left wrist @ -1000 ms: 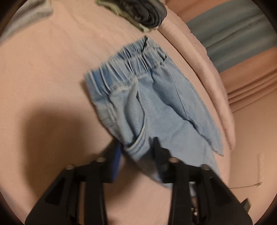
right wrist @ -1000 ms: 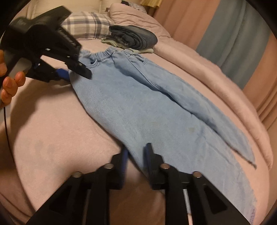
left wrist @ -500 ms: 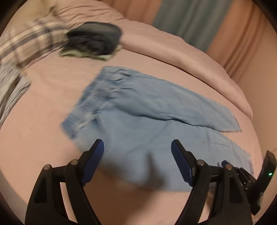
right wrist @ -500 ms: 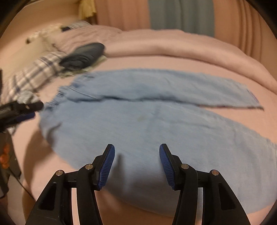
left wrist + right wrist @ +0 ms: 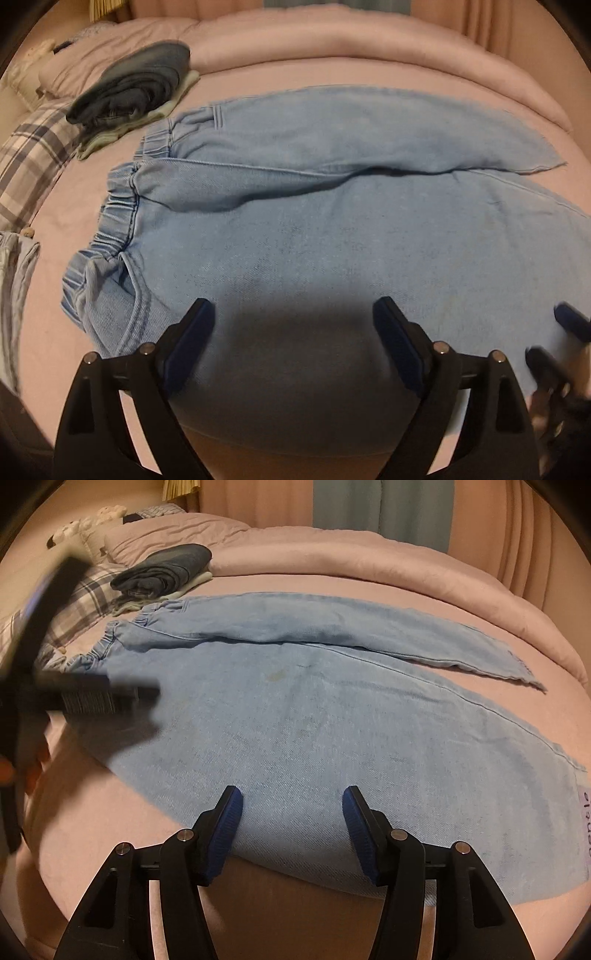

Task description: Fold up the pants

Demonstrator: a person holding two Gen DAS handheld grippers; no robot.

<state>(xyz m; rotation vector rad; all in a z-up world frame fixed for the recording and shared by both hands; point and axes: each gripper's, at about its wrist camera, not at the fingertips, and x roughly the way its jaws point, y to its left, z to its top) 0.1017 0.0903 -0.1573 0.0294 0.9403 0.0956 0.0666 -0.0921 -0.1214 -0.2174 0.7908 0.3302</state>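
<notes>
Beyond the pants [image 5: 332, 229], folded clothes [image 5: 129, 92]; both tongs [image 5: 291, 332] [image 5: 291, 819] just opened, empty.

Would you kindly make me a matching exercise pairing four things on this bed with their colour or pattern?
Things:
1. pants
2. folded clothes stack
3. pillow
4. gripper pads

Descriptions:
A. plaid
B. light blue denim, spread flat
C. dark blue, ribbed
D. dark denim on top, pale garment beneath

Pairs: 1-B, 2-D, 3-A, 4-C

Partial "…entle" on hem tag [image 5: 584, 825]
</notes>
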